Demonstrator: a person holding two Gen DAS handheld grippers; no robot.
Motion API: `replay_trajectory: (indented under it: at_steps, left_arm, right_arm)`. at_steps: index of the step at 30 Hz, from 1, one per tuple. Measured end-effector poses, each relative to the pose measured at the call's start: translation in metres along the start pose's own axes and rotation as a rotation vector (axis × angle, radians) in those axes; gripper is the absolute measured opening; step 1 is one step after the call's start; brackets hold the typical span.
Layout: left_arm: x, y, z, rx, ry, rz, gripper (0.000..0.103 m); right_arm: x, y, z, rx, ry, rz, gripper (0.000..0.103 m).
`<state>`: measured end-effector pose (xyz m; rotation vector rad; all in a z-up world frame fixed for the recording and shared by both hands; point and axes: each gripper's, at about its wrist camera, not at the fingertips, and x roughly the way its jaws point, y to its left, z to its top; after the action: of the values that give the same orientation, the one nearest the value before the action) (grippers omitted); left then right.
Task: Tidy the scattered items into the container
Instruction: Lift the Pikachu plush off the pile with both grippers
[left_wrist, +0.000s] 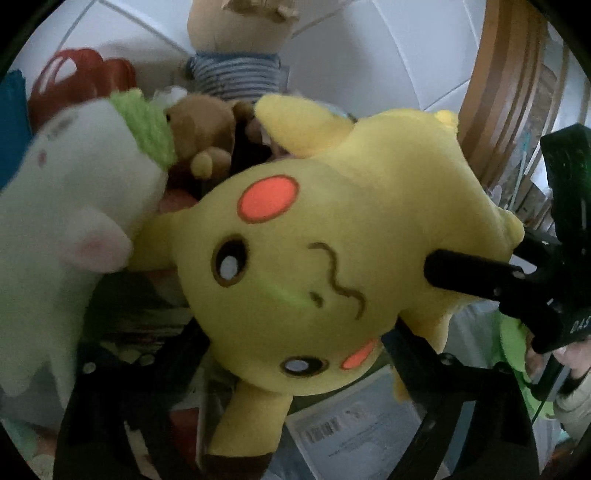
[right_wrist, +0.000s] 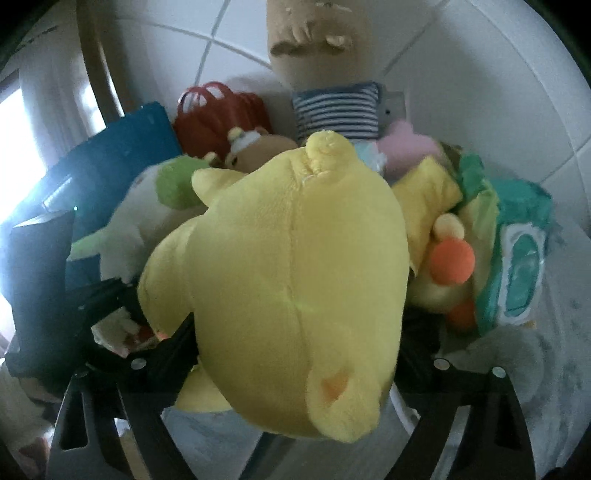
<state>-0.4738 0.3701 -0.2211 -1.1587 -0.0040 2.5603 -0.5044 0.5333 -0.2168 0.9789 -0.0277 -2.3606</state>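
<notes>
Status: 1 item in hand, the rest still loose.

- Far left, the blue box (right_wrist: 122, 166) stands at the left edge of the heap. You may take it for the container, but its inside is not visible, so you cannot count what is already in.
- Next to it: red basket (right_wrist: 221, 110), white plush (left_wrist: 74, 206) with green trim, bear (left_wrist: 203, 129), striped doll (left_wrist: 236, 70) upright at the back. All lie in 1 heap on the tiled surface (right_wrist: 480, 92). Judged as not yet tidied.
- Centre: the yellow plush (left_wrist: 314, 240), face toward your left camera and back toward your right one, sits in front of the heap and appears clear of the surface.
- Your left gripper (left_wrist: 288, 350) stands wide, with the plush head filling the gap and lying against both fingers. It reads as a grip.
- Your right gripper (right_wrist: 295, 332) is also wide, clamped across the plush body. In the left view 1 of its fingers dents the plush's side.
- Right of the heap: duck plush (right_wrist: 443, 258), then a green pack (right_wrist: 521, 258) at the right edge.

Left to do: carry the yellow plush to the container, then clear at least 6 more items.

Writing: "DAS" on the right gripper's housing, cut off by the frame. The printed label (left_wrist: 343, 432) below the plush is too blurred to read. The green pack shows a panel but no legible text.
</notes>
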Motion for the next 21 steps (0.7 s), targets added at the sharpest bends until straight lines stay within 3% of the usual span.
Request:
replay_trajectory:
  at_steps: [5,9,12,14,16,18,21]
  left_arm:
    - [-0.026,-0.018,0.012,0.047,-0.041,0.002,0.085]
    - [-0.028,-0.017,0.005,0.049,-0.011,0.021,0.085]
    - [-0.043,-0.003,-0.011,-0.051,0.029,-0.018,0.089]
    - [-0.045,0.015,-0.021,-0.139,0.072,-0.03,0.096]
    - [-0.041,0.03,-0.034,-0.222,0.114,-0.051,0.096]
    - [-0.038,0.036,-0.043,-0.248,0.137,-0.046,0.096]
    - [-0.031,0.03,-0.045,-0.178,0.142,0.006,0.096]
  right_arm:
    - [-0.021,0.012,0.011,-0.024,-0.031,-0.015,0.084]
    - [-0.009,0.008,0.006,0.034,0.083,-0.04,0.084]
    - [-0.002,-0.008,-0.007,0.13,0.158,-0.03,0.09]
    - [-0.009,-0.017,-0.013,0.167,0.168,-0.037,0.093]
    - [-0.02,-0.023,-0.011,0.183,0.165,-0.045,0.1]
    - [-0.031,-0.027,-0.004,0.185,0.157,-0.049,0.103]
    - [-0.036,-0.028,0.01,0.162,0.169,-0.038,0.103]
